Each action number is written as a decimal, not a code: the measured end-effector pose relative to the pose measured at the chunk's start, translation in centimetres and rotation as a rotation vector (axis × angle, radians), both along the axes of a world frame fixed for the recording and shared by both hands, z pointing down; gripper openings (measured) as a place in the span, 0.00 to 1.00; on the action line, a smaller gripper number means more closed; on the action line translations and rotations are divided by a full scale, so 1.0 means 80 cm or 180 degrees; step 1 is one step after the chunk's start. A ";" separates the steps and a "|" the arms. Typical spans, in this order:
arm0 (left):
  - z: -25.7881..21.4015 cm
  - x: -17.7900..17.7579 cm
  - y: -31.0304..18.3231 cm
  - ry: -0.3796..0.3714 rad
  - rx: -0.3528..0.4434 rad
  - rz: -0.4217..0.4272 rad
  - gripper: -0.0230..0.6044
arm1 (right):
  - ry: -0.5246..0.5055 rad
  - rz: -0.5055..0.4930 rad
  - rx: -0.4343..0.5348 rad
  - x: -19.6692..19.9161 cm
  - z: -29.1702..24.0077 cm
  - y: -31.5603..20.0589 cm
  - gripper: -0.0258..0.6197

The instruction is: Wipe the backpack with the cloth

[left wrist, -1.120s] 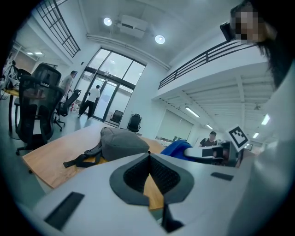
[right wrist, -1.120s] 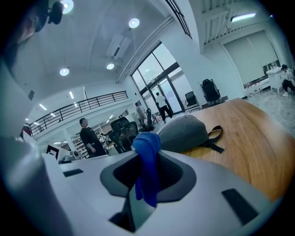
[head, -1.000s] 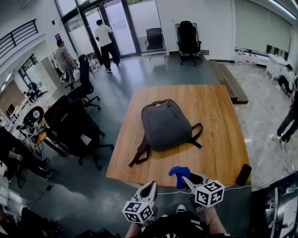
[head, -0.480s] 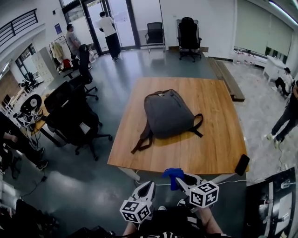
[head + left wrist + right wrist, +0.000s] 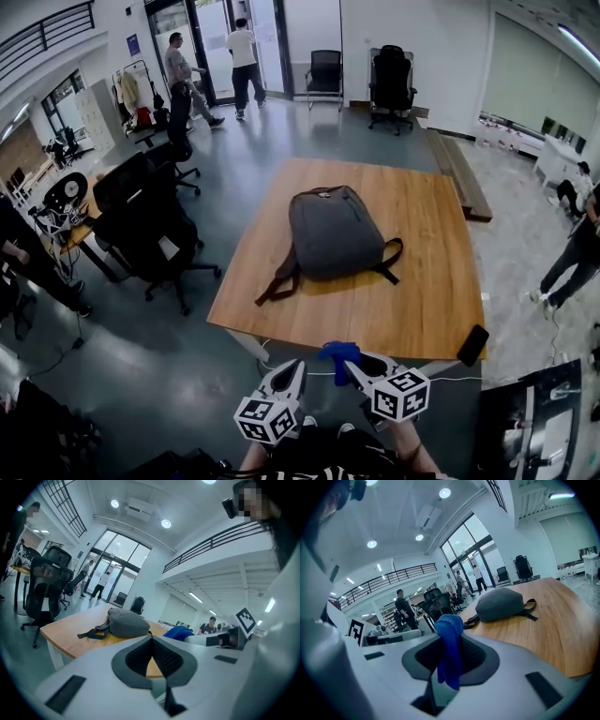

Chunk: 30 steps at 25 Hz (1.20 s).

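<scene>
A grey backpack (image 5: 333,231) lies flat in the middle of a wooden table (image 5: 431,309), its dark straps trailing toward the near edge. The same backpack (image 5: 127,624) shows small in the left gripper view, and the backpack (image 5: 500,603) shows ahead in the right gripper view. My right gripper (image 5: 349,361) is shut on a blue cloth (image 5: 338,352), held off the table's near edge. The cloth (image 5: 450,649) hangs bunched between its jaws. My left gripper (image 5: 287,373) is beside it, shut and empty, its jaws pressed together.
A black phone (image 5: 472,344) lies at the table's near right corner. Black office chairs (image 5: 150,234) stand left of the table. Two people (image 5: 246,54) are near the glass doors at the back, another person (image 5: 577,251) at the right. A wooden bench (image 5: 457,171) runs along the far right.
The table and backpack have slid slightly in view as my head shifted. Both grippers have stayed low before the table's near edge, the cloth still held. The people by the doors have walked on.
</scene>
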<state>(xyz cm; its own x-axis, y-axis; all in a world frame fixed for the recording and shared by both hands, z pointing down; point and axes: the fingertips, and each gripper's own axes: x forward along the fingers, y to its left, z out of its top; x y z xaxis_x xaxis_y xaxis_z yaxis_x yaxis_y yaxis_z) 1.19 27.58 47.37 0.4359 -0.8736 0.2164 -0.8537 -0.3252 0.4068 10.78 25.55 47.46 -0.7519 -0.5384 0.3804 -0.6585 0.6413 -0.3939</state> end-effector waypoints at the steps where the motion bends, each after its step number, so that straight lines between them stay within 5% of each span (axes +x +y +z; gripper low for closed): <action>1: -0.001 0.008 -0.002 0.0008 0.0008 0.0013 0.03 | 0.0012 -0.0004 0.0000 0.006 0.000 0.002 0.17; 10: -0.001 0.067 -0.006 -0.0047 0.0015 0.0205 0.03 | 0.0109 0.0103 -0.0045 0.062 0.012 0.009 0.17; 30: -0.002 0.072 0.004 -0.0191 -0.0039 0.0234 0.03 | 0.0061 0.0116 -0.0069 0.068 0.012 0.016 0.17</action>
